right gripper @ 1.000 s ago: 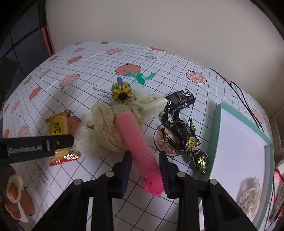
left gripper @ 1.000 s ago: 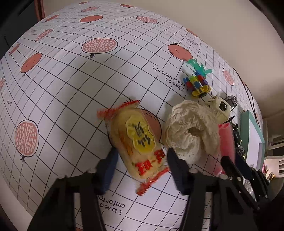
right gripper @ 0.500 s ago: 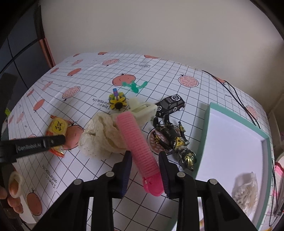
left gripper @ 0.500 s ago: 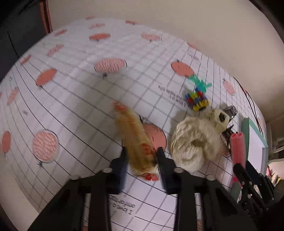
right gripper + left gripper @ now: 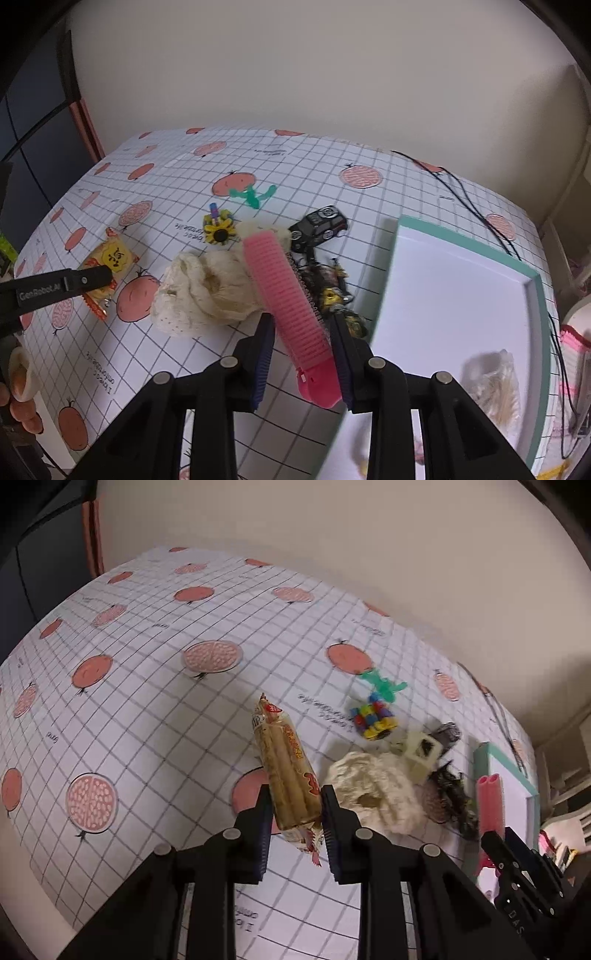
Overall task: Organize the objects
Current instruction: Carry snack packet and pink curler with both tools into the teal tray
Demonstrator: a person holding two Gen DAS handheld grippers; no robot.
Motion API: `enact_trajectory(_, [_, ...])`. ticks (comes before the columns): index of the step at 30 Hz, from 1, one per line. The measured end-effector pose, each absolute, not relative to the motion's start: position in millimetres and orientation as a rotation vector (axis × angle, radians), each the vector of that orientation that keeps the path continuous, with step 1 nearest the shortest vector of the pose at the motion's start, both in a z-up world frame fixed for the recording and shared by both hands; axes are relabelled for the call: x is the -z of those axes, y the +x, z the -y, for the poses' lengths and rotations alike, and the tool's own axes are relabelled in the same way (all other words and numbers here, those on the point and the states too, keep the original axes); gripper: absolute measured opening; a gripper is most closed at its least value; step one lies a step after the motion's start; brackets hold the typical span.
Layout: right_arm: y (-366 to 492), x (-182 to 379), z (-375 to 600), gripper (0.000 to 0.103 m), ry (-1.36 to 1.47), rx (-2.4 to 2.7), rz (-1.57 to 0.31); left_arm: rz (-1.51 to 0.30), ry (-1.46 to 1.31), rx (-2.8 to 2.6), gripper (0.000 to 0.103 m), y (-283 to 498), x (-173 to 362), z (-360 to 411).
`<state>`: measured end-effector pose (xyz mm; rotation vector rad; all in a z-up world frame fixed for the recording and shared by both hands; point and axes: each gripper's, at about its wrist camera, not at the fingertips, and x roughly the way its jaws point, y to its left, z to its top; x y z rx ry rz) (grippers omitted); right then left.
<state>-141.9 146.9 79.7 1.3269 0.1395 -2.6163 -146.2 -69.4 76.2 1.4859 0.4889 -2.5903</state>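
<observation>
Pinching a snack packet (image 5: 290, 771) in the left tongs (image 5: 293, 821), long axis pointing toward twelve o'clock, lifted off the worktop (image 5: 147, 709). Clamping a pink hair roller (image 5: 291, 306) in the right tongs (image 5: 303, 360), axis leaning toward eleven. Facing a teal tray (image 5: 532, 280) at three o'clock, nearer the right tongs, probably next for unloading.

The left gripper (image 5: 293, 821) was closed on a snack pack (image 5: 288, 771), its two fingers pressed against the pack's sides, holding it clear of the table. The right gripper (image 5: 303, 360) was clamped on a pink roller (image 5: 291, 314) that stuck out forward between its fingers, tilted up. A bare hand (image 5: 20, 398) gripped the left gripper's handle.
</observation>
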Motion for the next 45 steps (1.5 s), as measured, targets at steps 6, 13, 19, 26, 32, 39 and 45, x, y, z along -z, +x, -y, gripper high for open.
enact_trajectory(6, [-139.5, -88.3, -174.0, 0.033, 1.324, 2.675, -0.081, -0.477, 1.459, 2.698, 0.026, -141.0, -89.9, 44.8])
enact_trajectory(13, [-135.4, -94.4, -214.9, 0.033, 1.346, 2.766, 0.026, -0.424, 1.464, 2.797, 0.026, -138.2, -97.5, 9.8])
enact_trajectory(19, [-130.2, -94.9, -250.2, 0.033, 1.387, 2.829, 0.084, -0.418, 1.498, 2.842, 0.026, -135.9, -96.5, -16.3])
enact_trajectory(26, [-126.0, -92.4, -282.6, 0.033, 1.433, 2.881, 0.14, -0.362, 1.55, 2.914, 0.026, -130.1, -96.4, -58.8])
enact_trajectory(32, [-119.2, -91.1, -305.8, 0.033, 1.473, 2.921, 0.151, -0.28, 1.602, 2.964, 0.026, -124.4, -92.7, -97.7])
enact_trajectory(39, [-112.5, -89.8, -332.4, 0.033, 1.507, 2.96, 0.186, -0.196, 1.654, 3.025, 0.026, -115.0, -89.9, -136.9])
enact_trajectory(45, [-107.8, -87.4, -348.3, 0.033, 1.532, 2.976, 0.184, -0.204, 1.702, 3.053, 0.026, -110.7, -85.1, -159.9])
